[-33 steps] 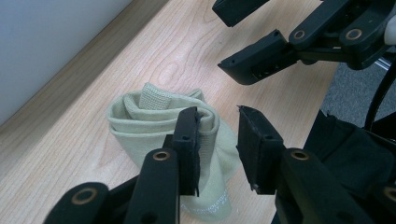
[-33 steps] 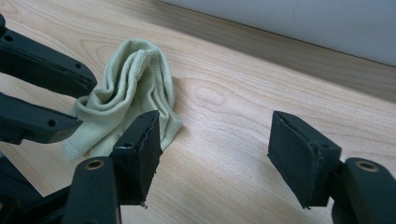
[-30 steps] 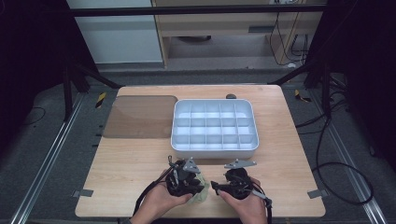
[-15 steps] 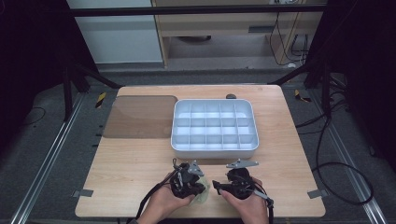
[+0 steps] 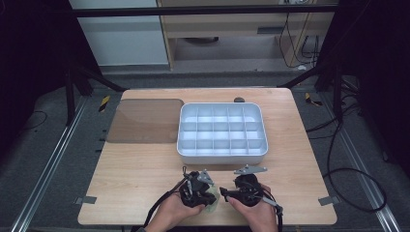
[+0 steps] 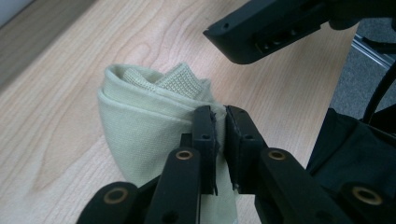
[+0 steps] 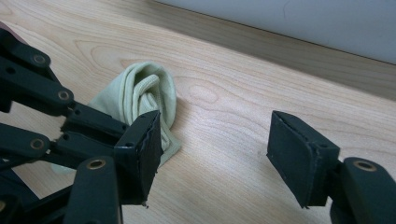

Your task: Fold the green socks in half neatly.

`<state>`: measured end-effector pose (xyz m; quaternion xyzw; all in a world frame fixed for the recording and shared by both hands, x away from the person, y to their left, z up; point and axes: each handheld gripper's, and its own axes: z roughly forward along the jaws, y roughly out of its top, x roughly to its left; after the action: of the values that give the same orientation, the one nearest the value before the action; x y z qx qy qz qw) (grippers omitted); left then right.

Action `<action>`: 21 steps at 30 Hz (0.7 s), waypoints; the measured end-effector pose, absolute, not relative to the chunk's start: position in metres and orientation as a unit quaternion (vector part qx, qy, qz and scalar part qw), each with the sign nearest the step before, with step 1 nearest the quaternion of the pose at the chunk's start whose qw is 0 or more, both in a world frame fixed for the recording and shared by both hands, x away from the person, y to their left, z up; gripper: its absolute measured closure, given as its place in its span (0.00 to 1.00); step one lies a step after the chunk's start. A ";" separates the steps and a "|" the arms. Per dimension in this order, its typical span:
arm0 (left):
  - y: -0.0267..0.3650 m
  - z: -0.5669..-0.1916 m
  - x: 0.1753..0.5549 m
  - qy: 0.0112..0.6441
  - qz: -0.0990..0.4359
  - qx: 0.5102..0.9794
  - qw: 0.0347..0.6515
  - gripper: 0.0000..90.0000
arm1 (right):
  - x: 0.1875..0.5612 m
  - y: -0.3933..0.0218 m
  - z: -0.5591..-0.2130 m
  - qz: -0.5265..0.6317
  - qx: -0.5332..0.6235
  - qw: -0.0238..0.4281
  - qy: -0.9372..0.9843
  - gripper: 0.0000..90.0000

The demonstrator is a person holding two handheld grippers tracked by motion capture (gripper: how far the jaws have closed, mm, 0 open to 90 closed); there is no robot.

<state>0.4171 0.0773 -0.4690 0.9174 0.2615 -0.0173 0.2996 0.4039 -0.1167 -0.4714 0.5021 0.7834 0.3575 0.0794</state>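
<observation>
In the high view the left gripper [image 5: 209, 187] and the right gripper [image 5: 226, 192] sit side by side near the front edge of the pale wooden table [image 5: 145, 159], with a small pale-green rolled knit cloth [image 5: 211, 205] tucked between the two hands, though it is too small here to read its shape well; the white plastic compartment tray [image 5: 222, 152] stands just behind them and a brown translucent flat sheet [image 5: 144, 121] lies to its left; the front edge is close, so a dropped roll could go off the table, while bare wood to the left and right gives free room for a sideways move.

In the left gripper view its jaws have just been closing and now pinch a fold of the cloth [image 6: 140, 121] at one side of the roll; the hold takes only the outer layers, so in my judgement a lift could let the roll unwind or slip free; the other gripper's black jaw hangs just above, and a careless raise could knock it.

In the right gripper view the right gripper [image 7: 215, 154] stands with jaws apart and nothing between them; the cloth [image 7: 144, 93] lies on the wood beside its left jaw, with the left gripper's linkage crowding that side; closing now would catch air or metal, whereas the wood toward the tray is free.
</observation>
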 end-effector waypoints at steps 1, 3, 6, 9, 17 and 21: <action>0.078 -0.468 0.416 0.262 -0.016 0.917 0.300 0.90 | 0.404 -0.117 -0.471 0.357 0.503 0.081 0.783 0.39; 0.079 -0.466 0.416 0.263 -0.010 0.916 0.302 0.87 | 0.404 -0.118 -0.471 0.358 0.503 0.081 0.782 0.39; 0.081 -0.463 0.415 0.266 -0.005 0.915 0.302 0.83 | 0.404 -0.119 -0.471 0.357 0.503 0.082 0.783 0.39; 0.083 -0.460 0.414 0.267 0.001 0.914 0.306 0.80 | 0.404 -0.118 -0.470 0.358 0.502 0.082 0.783 0.39; 0.090 -0.448 0.411 0.266 0.014 0.909 0.321 0.74 | 0.403 -0.118 -0.468 0.362 0.502 0.083 0.781 0.39; 0.093 -0.442 0.409 0.262 0.020 0.907 0.329 0.73 | 0.403 -0.117 -0.467 0.362 0.502 0.083 0.781 0.39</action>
<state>0.4094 0.0925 -0.4424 0.9072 0.2620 0.0200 0.3287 0.4030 -0.1175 -0.4671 0.5016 0.7811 0.3624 0.0828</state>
